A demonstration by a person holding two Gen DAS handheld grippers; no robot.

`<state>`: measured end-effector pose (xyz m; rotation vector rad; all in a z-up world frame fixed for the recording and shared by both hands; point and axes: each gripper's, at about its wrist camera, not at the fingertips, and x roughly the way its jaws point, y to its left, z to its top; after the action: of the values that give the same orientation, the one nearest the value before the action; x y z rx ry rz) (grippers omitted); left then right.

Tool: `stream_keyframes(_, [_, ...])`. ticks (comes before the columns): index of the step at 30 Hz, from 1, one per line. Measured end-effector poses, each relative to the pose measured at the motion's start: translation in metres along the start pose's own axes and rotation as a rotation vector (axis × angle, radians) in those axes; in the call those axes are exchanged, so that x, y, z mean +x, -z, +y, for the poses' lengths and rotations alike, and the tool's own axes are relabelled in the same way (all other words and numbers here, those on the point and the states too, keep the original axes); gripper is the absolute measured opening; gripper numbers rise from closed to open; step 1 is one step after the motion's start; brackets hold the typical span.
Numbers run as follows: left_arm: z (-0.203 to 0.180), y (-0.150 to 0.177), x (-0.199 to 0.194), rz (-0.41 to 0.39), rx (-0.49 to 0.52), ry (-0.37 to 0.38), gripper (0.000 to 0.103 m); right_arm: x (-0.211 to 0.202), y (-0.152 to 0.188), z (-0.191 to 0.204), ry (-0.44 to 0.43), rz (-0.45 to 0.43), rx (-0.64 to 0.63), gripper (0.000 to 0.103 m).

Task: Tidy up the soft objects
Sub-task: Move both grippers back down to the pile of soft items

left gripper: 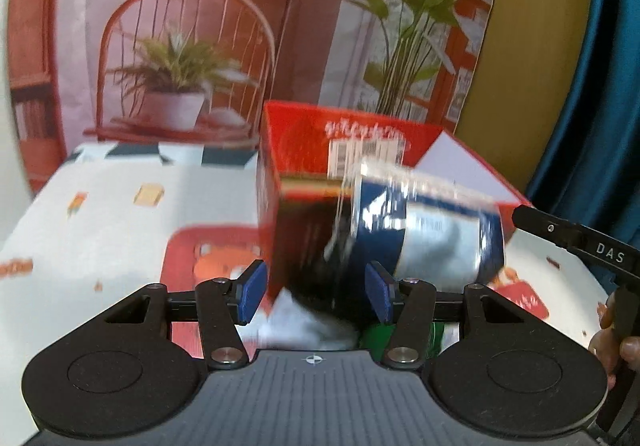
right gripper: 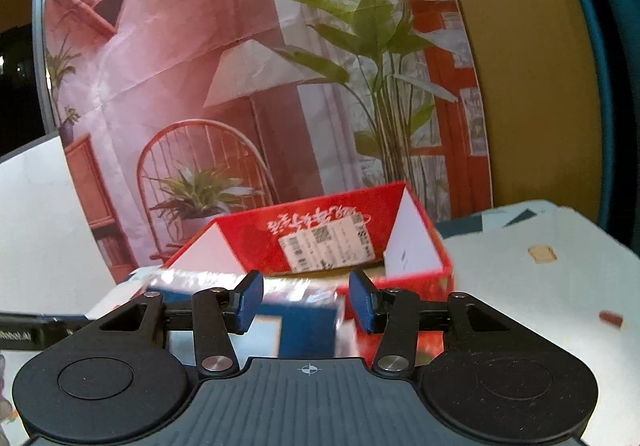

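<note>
A red cardboard box [left gripper: 304,134] stands open on the table with its flaps up, also in the right wrist view as the box [right gripper: 320,222] with a white label. A shiny blue and silver soft pack [left gripper: 424,230], blurred, leans against the box's front, just beyond the right pad [left gripper: 378,296]. My left gripper [left gripper: 316,296] is open; its pads press on nothing. In the right wrist view the pack [right gripper: 308,322] lies low in front of the box, just past my open right gripper [right gripper: 306,302]. The right gripper's black body [left gripper: 580,246] shows at the picture's right edge.
A white cloth with coloured prints [left gripper: 100,214] covers the table. A printed backdrop [right gripper: 180,66] of a chair, lamp and plants stands right behind the box. A teal curtain [left gripper: 600,86] hangs at the right. Something white and soft [left gripper: 308,322] lies under the left fingers.
</note>
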<state>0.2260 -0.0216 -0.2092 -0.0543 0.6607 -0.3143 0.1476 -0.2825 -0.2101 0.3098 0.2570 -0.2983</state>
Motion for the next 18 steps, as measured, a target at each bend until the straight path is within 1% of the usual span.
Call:
stream_keyframes(3, [0.005,0.015,-0.001,0.033,-0.026,-0.01,0.057,-0.01,0.015,0.004,0.001,0.032,-0.006,0.046])
stream_keyframes(6, [0.012,0.031,-0.002,0.062,-0.074,-0.016,0.057,-0.019,0.03,0.006,0.005,0.062,-0.013,0.046])
stream_keyframes(11, [0.023,0.055,-0.006,0.08,-0.124,-0.037,0.057,-0.03,0.051,0.005,0.023,0.121,0.004,0.046])
stream_keyframes(16, [0.03,0.071,-0.007,0.096,-0.16,-0.062,0.057,-0.037,0.072,0.004,0.083,0.203,-0.005,0.046])
stream_keyframes(18, [0.032,0.075,-0.006,0.101,-0.161,-0.069,0.057,-0.039,0.079,0.001,0.113,0.235,0.004,0.049])
